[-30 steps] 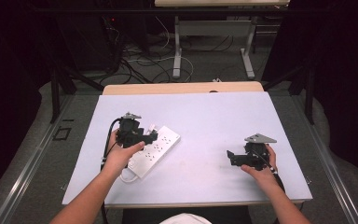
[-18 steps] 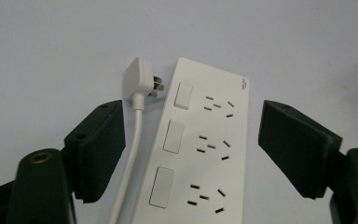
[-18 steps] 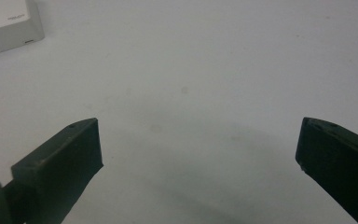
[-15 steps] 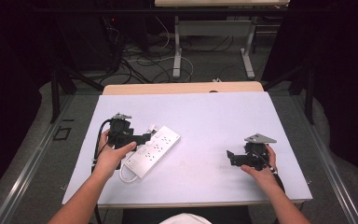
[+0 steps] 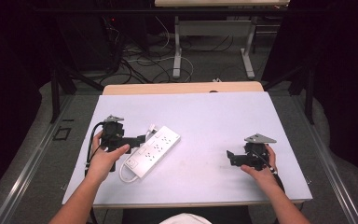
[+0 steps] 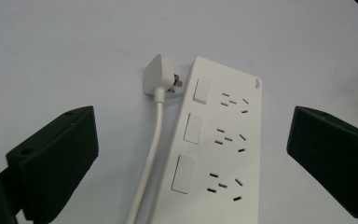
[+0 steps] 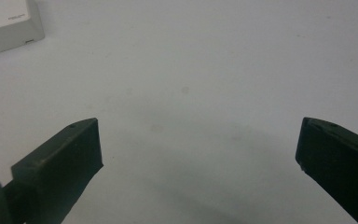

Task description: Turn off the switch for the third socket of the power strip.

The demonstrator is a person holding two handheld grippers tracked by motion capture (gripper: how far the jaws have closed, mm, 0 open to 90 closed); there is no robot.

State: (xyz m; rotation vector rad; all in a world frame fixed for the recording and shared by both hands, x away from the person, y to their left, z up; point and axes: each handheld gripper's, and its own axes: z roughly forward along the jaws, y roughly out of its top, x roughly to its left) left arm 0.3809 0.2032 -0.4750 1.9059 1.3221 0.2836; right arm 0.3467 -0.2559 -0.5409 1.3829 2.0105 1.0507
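Note:
A white power strip [image 5: 154, 149] lies at an angle on the left half of the table, its white cord [image 5: 127, 173] looping at its near end. In the left gripper view the strip [image 6: 223, 149] shows three switches and several sockets, with its white plug [image 6: 161, 77] lying beside its far end. My left gripper [image 5: 140, 138] sits just left of the strip and points at it. Its jaws have just been opening and stand wide, pressing on nothing [image 6: 191, 121]. My right gripper [image 5: 230, 156] rests open over bare table at the right, jaws wide apart [image 7: 198, 128].
The pale table top [image 5: 214, 116] has a wooden strip along its far edge. A corner of the power strip [image 7: 4, 23] shows at the upper left of the right gripper view. Beyond the table are a desk's legs [image 5: 177, 51] and cables on the floor.
My left gripper has drawn back to the left, off the power strip, and its jaws have spread wider. The strip and my right gripper have stayed put.

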